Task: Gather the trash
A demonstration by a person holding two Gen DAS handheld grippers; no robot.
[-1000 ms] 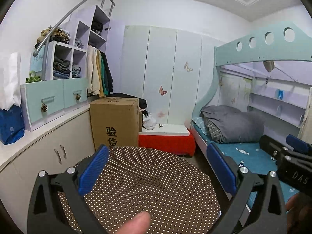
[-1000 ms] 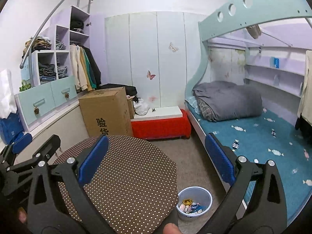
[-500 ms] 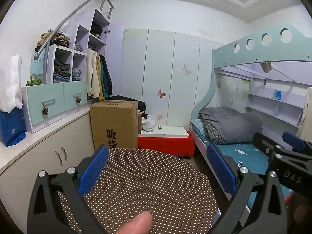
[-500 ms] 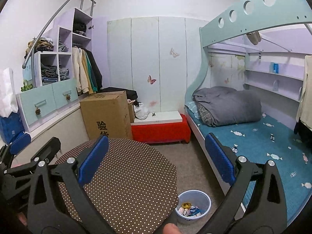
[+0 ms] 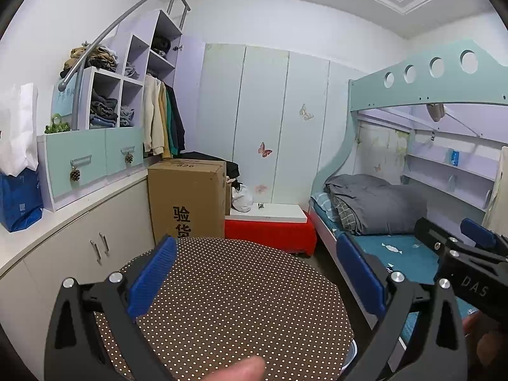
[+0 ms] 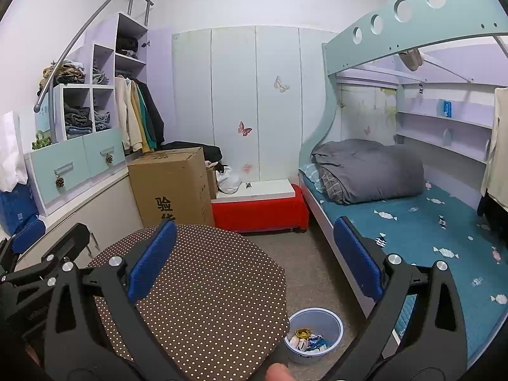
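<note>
Side by side, left gripper (image 5: 254,276) and right gripper (image 6: 250,260) level above the dotted table (image 6: 209,289); jaws apart, empty.

1. Your trash bin (image 6: 330,320), a small pale-blue round bucket, stands upright on the floor between the dotted table's edge and the bed.
2. Inside it lie crumpled wrappers (image 6: 306,340), one gold, others white and blue.

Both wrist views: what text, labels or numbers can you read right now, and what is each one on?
"验货": printed in black on the front of the cardboard box; the right wrist view cuts off the second character.
"826": top edge of the same box, seemingly upside down, blurred, so uncertain.
"DAS": on the black body of the right claw, seen from the left wrist.
Too small to read: the blue bag and the blue item on the bed shelf.
</note>
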